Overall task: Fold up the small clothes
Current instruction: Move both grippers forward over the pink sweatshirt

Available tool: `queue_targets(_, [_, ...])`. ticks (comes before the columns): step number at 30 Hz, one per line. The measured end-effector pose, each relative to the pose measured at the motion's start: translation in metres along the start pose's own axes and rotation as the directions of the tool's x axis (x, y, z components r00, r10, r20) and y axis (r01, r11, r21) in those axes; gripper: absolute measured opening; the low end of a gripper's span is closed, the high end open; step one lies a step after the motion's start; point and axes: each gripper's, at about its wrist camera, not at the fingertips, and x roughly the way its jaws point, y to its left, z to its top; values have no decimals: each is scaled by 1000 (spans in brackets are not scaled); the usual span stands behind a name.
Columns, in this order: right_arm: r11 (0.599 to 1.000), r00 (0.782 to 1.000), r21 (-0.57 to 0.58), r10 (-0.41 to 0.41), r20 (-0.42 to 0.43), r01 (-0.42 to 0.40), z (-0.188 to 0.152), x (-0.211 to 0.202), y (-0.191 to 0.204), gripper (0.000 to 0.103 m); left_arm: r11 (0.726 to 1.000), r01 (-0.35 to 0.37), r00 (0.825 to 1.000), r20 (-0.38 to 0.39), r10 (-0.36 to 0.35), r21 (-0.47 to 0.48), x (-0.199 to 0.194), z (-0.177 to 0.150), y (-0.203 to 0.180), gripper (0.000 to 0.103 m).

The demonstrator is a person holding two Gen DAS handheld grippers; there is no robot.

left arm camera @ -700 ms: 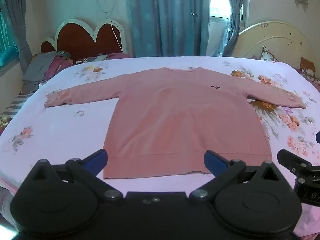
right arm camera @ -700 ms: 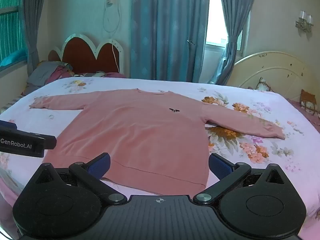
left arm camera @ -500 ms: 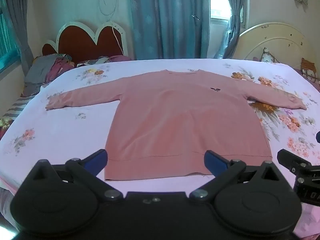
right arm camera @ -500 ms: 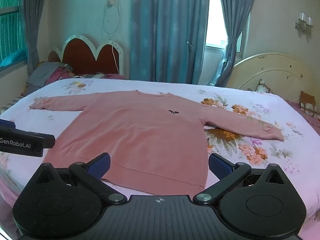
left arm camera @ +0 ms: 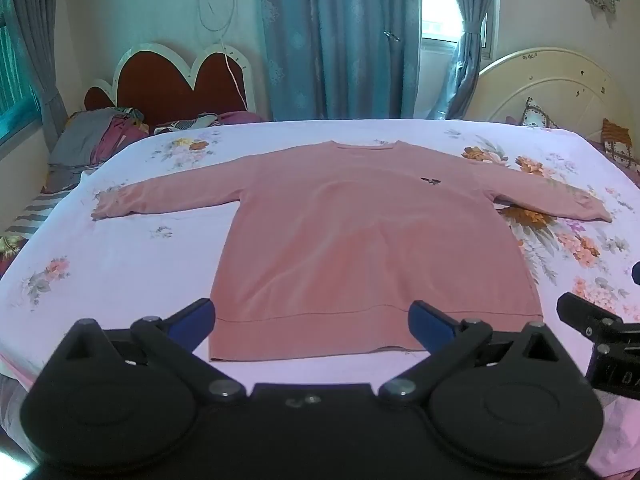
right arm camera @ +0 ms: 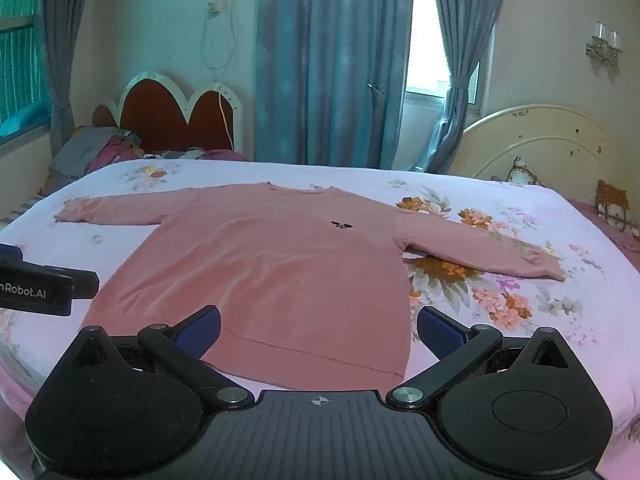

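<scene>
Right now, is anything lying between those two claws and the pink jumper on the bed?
Nothing visible. The pink long-sleeved jumper lies flat on the floral bedsheet, its hem just ahead of the open left claw and right claw.

2 wrist views, angled down, near bed edge, share sweater [left arm camera: 360, 240].

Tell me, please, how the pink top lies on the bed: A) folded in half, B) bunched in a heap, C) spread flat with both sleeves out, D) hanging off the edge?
C: the top lies flat on the bed, one sleeve stretched out to each side.
</scene>
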Motion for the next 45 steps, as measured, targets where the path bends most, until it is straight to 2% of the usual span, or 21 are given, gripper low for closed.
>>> queue_targets(45, [999,999,27,-33,20,33,11,9,-4,103,1000,-7,1000,8,7,-14,20,4,15,103])
